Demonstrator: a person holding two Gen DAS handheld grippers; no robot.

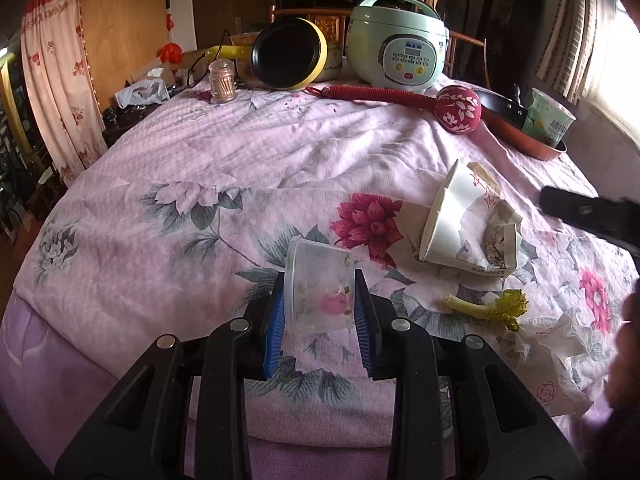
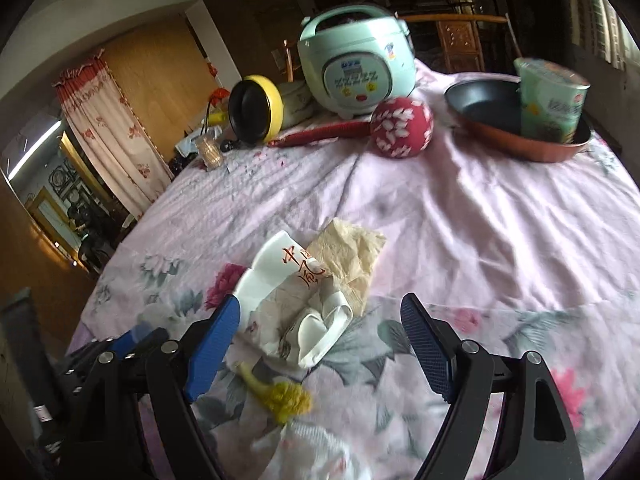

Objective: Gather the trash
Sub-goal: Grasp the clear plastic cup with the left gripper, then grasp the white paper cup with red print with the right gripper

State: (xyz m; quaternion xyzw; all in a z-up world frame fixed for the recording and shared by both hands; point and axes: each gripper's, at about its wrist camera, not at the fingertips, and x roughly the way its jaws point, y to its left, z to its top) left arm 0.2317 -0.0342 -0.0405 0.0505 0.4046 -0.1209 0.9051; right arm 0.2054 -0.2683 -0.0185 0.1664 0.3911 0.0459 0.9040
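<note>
My left tongs [image 1: 320,312] are clamped on the clear plastic cup [image 1: 316,284], bottom centre of the left view; it's light and thin-walled, so I grip its sides gently or it buckles. My right tongs [image 2: 320,344] stand wide open, empty, framing the crushed paper cup [image 2: 288,300] on the floral bedspread [image 2: 480,240]: soft, weightless, best pinched across its flattened body
</note>
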